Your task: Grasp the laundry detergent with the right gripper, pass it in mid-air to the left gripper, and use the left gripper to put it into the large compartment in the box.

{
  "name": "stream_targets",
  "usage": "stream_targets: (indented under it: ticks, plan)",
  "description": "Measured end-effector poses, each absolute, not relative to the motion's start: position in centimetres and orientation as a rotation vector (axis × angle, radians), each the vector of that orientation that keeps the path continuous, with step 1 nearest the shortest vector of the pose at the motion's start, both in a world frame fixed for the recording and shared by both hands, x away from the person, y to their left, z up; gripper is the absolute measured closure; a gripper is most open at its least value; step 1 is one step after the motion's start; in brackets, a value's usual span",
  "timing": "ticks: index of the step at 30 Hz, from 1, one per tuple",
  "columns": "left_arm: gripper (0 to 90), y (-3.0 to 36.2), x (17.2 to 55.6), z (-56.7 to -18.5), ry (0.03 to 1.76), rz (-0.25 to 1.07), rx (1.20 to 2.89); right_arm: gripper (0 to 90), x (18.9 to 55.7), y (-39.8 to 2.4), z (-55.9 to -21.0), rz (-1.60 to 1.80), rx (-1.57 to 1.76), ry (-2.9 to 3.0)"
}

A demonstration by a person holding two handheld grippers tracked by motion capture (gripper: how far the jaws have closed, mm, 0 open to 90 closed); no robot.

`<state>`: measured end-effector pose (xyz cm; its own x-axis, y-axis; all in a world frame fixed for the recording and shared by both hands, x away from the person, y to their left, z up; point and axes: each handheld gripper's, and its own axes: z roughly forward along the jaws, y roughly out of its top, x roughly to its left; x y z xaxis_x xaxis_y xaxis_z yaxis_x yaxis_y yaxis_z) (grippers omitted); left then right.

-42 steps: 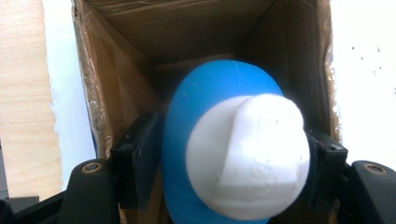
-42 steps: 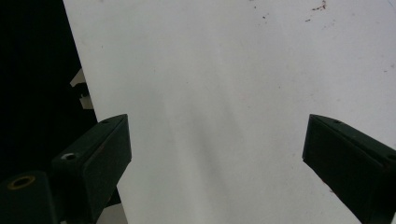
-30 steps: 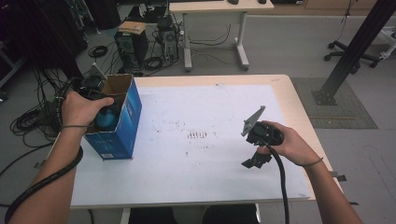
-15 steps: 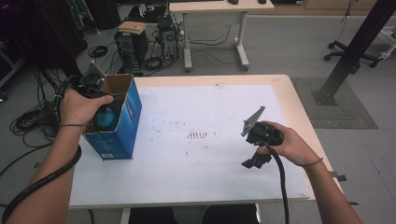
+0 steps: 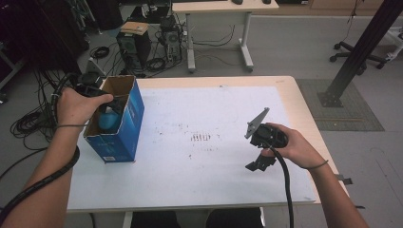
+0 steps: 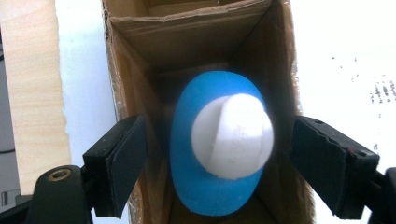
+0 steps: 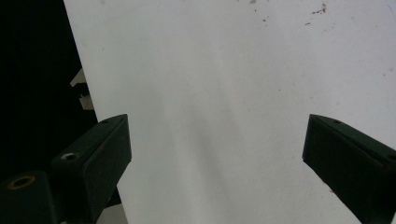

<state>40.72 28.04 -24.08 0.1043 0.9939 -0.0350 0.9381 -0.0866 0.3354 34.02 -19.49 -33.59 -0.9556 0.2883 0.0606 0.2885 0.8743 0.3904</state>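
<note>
- Office floor with cables lay beyond the white table (image 5: 199,180)
- Left gripper (image 6: 219,154) jaws had just been opening, standing apart and clear of the blue object (image 6: 205,186), which sat between them inside the blue box (image 5: 127,133); release judged done
- Right gripper (image 7: 215,158) hovered apart, empty, over bare table

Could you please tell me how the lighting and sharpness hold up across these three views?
High view: even light, sharp, the blue box clear. Left gripper view: the table blows out white, and the blue and white object in the box looks soft. Right gripper view: its left side falls into black.
</note>
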Motion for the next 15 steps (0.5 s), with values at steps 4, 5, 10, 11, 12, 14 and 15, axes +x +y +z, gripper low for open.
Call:
stream_targets:
  ticks: [4,5,10,11,12,14,15]
  plan:
    - [14.8,27.8,40.5,-23.0,1.884,0.303,2.111,7.9,34.1,-19.4,-33.6,-0.633,-0.463,-3.041]
    - [12.7,27.8,40.5,-23.0,1.884,0.303,2.111,7.9,34.1,-19.4,-33.6,-0.633,-0.463,-3.041]
    - [11.1,27.7,40.4,-22.2,1.869,0.313,2.108,7.9,34.2,-19.5,-33.5,-0.639,-0.466,-3.041]
    - [11.1,27.6,40.4,-22.1,1.866,0.317,2.103,7.9,34.1,-19.5,-33.4,-0.638,-0.471,-3.042]
    - [10.8,27.4,40.3,-21.4,1.853,0.333,2.099,7.9,34.2,-19.5,-33.4,-0.638,-0.468,-3.042]
    - [10.0,27.4,40.3,-21.4,1.853,0.333,2.099,7.9,34.2,-19.5,-33.4,-0.639,-0.468,-3.042]
    - [10.0,27.3,40.2,-21.1,1.848,0.333,2.100,7.9,34.2,-19.5,-33.4,-0.639,-0.468,-3.042]
